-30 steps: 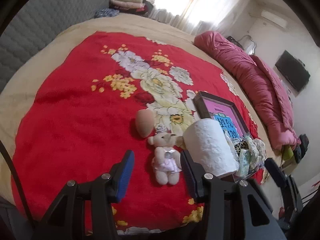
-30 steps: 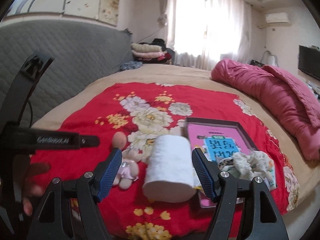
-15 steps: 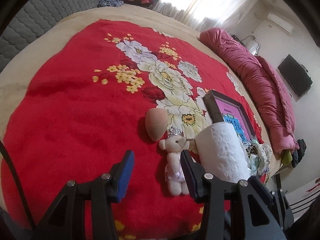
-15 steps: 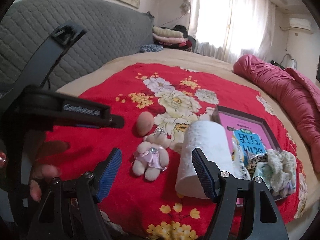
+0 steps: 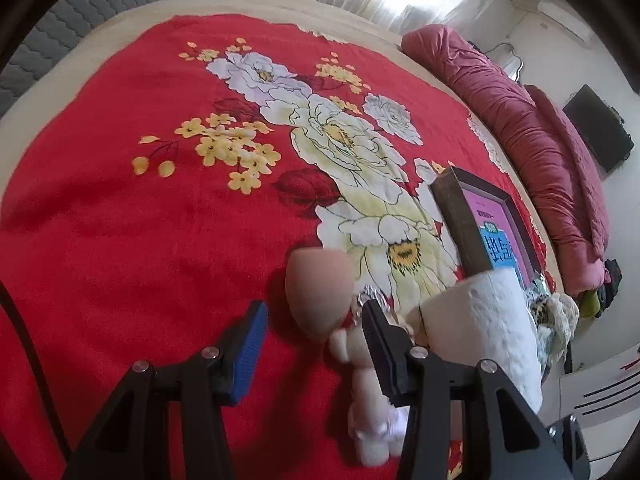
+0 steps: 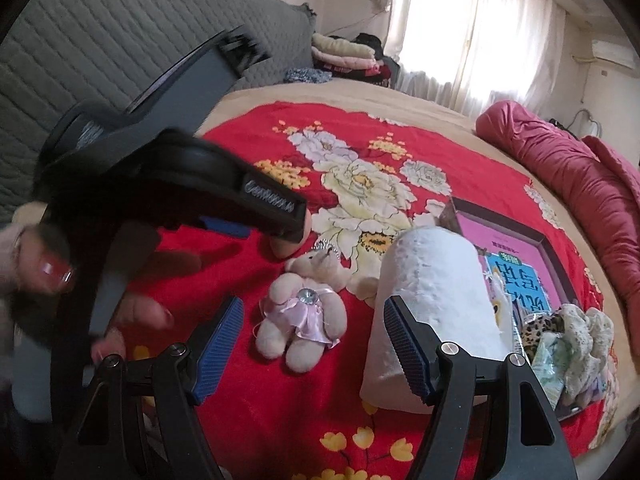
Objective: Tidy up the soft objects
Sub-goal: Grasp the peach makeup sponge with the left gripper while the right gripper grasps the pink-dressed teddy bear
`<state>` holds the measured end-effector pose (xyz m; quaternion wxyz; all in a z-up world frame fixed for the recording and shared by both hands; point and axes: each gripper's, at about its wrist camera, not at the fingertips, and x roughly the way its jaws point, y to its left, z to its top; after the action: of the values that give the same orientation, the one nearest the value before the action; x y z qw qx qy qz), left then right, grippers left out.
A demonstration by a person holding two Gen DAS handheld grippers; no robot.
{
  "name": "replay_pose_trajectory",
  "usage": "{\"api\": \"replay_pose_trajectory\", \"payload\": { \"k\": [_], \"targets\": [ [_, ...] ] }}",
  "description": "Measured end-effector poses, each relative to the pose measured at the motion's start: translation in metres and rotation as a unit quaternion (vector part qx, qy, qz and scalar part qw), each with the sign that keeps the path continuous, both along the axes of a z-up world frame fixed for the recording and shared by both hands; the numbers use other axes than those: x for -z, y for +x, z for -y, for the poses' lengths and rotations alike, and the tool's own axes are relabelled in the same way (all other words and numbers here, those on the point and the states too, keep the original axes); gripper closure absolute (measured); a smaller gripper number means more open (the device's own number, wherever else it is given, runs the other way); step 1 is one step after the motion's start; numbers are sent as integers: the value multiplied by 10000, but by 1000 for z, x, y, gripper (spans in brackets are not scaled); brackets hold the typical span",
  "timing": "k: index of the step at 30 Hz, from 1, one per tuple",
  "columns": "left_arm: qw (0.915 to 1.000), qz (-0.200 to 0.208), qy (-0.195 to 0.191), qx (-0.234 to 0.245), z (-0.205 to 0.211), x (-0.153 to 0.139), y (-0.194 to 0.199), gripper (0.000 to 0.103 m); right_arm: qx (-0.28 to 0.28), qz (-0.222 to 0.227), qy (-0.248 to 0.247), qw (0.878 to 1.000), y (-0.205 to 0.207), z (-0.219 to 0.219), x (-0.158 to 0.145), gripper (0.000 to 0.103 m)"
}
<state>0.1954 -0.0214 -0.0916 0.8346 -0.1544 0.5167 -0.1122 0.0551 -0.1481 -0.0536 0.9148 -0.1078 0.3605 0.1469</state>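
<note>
Both tools have dropped closer to the bed. Left tool [image 5: 316, 338] open, empty, jaws straddling the sponge [image 5: 318, 292] at lower centre of frame. Right tool [image 6: 312, 344] wide open, empty, above the bear [image 6: 304, 316], lower centre. Sponge likely light, squashy; grip across its widest part.

Daylight enters through the curtained window [image 6: 476, 36], blown out white. Blanket [image 5: 160, 200] evenly lit, soft shadows. Fisheye bends edges, dark corners. Teddy [image 5: 372, 400] and hand [image 6: 52, 276] motion-blurred.
</note>
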Motion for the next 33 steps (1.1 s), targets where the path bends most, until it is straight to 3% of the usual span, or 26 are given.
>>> {"api": "replay_pose_trajectory", "payload": {
  "k": [17,25,27,28,33],
  "targets": [
    [9989,-282,-227,302,-3,21,33,54,-155,-381,-410,9983,37,-17,36,29],
    [9990,-221,-189,337,-2,23,33,59,-218,-445,-1049,9933,55,-39,53,29],
    [9991,-211,-156,323,-2,23,34,61,-214,-476,-1329,9897,59,-45,61,37],
    [9991,-207,-156,321,-2,24,33,62,-237,-473,-1454,9880,60,-47,64,54],
    [9993,-165,-86,318,1,25,33,64,-311,-527,-1312,9895,62,-41,66,62]
  ]
}}
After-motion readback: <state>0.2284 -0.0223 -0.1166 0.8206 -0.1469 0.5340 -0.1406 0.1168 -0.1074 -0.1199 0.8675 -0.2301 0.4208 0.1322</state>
